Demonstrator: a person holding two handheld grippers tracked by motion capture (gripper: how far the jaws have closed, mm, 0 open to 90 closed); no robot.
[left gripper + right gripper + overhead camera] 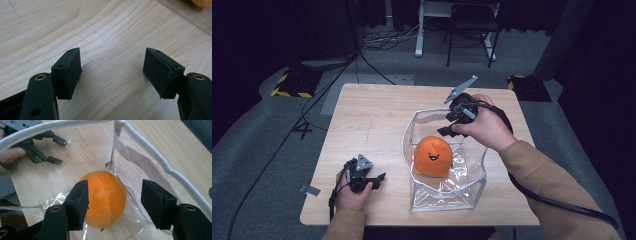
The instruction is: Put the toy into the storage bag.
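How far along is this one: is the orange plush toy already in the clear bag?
Done: the orange plush toy sits on the bottom of the clear bag, upright, face outward. In hand: nothing; the right gripper is above the bag's rim, jaws open and empty. The left gripper rests open on the table. Little looks left beyond clearing the bag.

Left gripper (379,179) low, jaws apart, right gripper (446,131) raised, jaws spread

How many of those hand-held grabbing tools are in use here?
2. The left gripper rests on the wooden table beside the clear bag; the right gripper hangs over the bag's far rim, above the orange plush toy.
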